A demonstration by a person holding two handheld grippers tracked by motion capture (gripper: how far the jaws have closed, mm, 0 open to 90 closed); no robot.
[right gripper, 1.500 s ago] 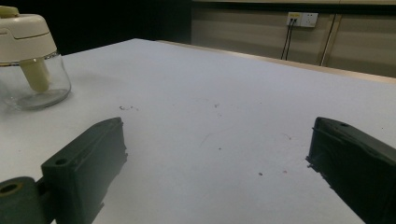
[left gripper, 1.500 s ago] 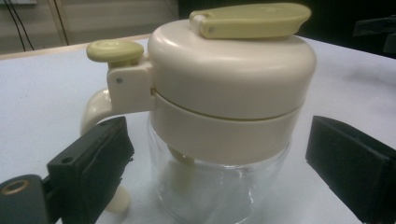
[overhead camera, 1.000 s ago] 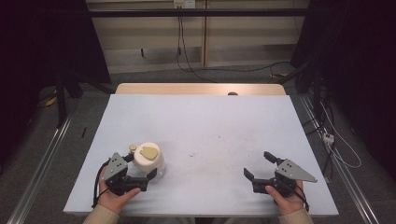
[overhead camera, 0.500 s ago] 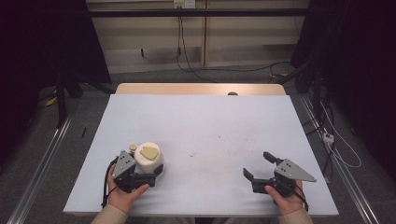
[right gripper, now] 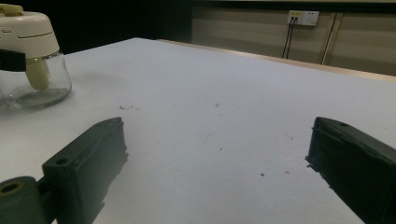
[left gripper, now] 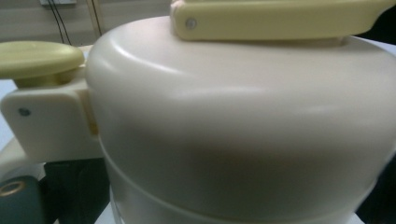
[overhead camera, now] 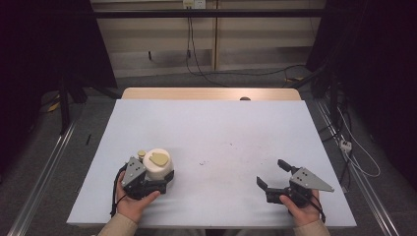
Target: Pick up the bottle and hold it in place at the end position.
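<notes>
While the left hand-held gripper (overhead camera: pixel 156 183) sits tight against the cream-lidded glass jar (overhead camera: pixel 157 164) at the near-left of the bench (overhead camera: pixel 211 132), we can't tell how its jaws stand; in the left gripper view the lid (left gripper: pixel 243 121) crowds the lens. We see the jar's clear glass base in the right gripper view, upright. Right hand-held gripper (overhead camera: pixel 273 174) rests near-right, jaws spread wide, holding nothing, well apart from the jar.

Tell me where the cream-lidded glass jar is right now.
In the high view the jar stands near the table's front left corner, right against the left claw; the right claw sits far across, open.
</notes>
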